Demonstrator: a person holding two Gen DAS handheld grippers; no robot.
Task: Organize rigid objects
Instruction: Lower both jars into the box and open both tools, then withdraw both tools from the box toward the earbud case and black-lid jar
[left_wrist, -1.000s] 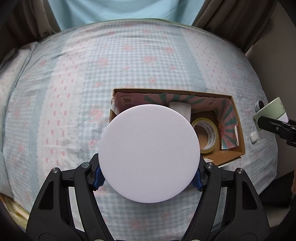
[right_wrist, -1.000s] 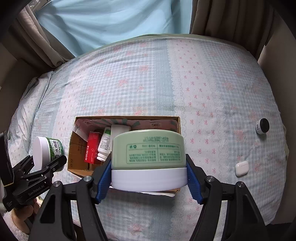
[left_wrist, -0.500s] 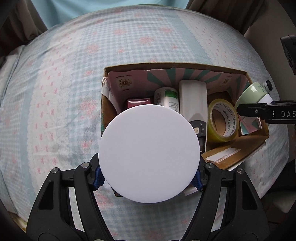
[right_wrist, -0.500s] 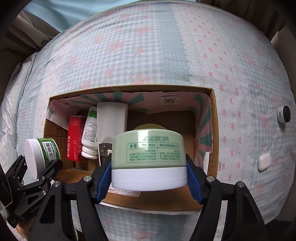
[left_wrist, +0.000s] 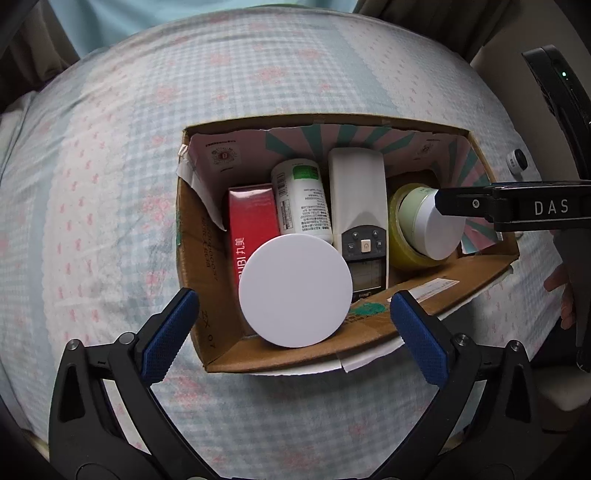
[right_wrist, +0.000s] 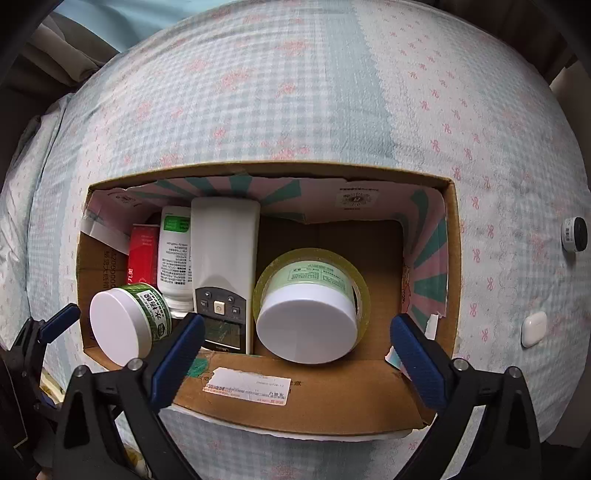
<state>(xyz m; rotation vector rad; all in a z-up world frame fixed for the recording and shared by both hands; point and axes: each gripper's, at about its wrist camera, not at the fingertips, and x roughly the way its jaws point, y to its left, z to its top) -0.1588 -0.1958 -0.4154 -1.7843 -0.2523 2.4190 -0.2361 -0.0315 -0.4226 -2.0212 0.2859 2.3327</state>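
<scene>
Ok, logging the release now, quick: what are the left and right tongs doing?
Left tongs: open, holding nothing; white-lidded jar is free between them.
Right tongs: open, holding nothing; pale green jar sits in tape roll.

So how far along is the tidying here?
Done: the pale green white-lidded jar sits inside the yellowish tape roll, and the green-labelled white-lidded jar is in the cardboard box too. In hand: nothing; left gripper and right gripper are open. Left: the white earbud case and small black-and-white round object on the bed.
</scene>
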